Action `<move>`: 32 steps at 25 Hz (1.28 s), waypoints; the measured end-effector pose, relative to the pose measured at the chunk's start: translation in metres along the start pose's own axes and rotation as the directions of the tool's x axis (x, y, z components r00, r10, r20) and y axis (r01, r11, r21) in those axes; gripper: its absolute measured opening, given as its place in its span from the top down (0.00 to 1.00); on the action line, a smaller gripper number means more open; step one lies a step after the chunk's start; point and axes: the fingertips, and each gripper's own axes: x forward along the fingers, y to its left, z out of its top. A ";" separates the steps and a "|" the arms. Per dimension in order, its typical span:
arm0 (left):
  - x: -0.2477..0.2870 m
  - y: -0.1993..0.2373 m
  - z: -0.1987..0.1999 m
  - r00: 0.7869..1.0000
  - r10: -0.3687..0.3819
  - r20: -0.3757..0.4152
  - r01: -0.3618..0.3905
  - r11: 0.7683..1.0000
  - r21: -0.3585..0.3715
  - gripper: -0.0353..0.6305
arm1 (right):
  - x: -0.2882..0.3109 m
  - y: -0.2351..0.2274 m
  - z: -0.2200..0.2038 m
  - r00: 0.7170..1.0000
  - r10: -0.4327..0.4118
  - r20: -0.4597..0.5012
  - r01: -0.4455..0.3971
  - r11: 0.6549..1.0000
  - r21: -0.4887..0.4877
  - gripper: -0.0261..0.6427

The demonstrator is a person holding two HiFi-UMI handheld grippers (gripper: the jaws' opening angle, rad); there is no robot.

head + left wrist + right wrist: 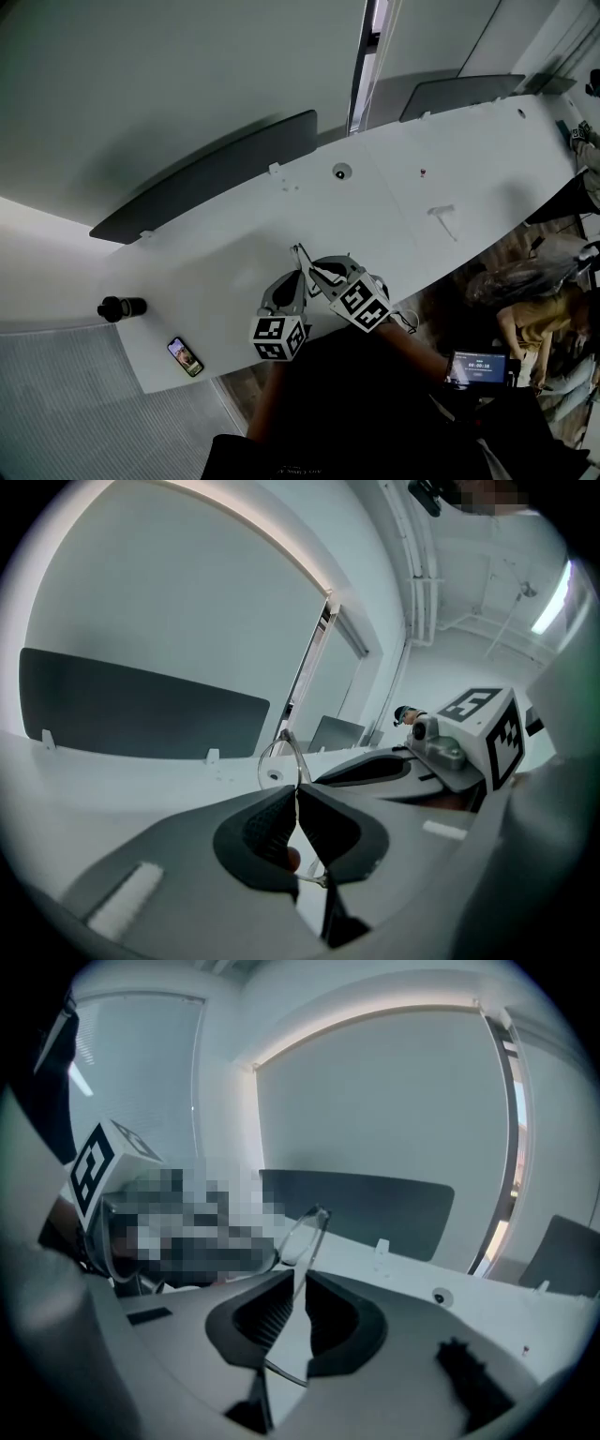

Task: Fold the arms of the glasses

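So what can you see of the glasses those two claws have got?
The clear thin-framed glasses look like see-through plastic with rounded lenses. They seem to be held up above the long white table, not lying on it. The left claw is shut on one part of the frame and the right claw pinches another part, so both touch them. A rounded lens sticks up past each claw's tips. Whether the arms are folded is too hard to tell.

Office: white desk [234, 253], divider panels [206, 178]
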 end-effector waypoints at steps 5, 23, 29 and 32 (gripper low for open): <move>-0.004 0.007 -0.011 0.998 0.060 -0.035 -0.057 0.994 0.088 0.93 | -0.004 -0.007 -0.014 0.998 0.015 -0.054 -0.016 1.000 -0.009 0.92; -0.012 0.017 -0.030 0.982 0.128 -0.140 -0.067 0.925 0.375 0.93 | -0.013 -0.001 -0.035 0.982 0.079 -0.174 -0.108 0.980 -0.165 0.92; -0.013 0.024 -0.039 0.973 0.175 -0.153 -0.080 0.871 0.485 0.94 | -0.013 0.009 -0.043 0.973 0.123 -0.194 -0.155 0.975 -0.162 0.92; -0.015 0.034 -0.033 0.968 0.210 -0.139 -0.110 0.848 0.519 0.94 | -0.013 0.013 -0.048 0.965 0.148 -0.217 -0.186 0.968 -0.169 0.93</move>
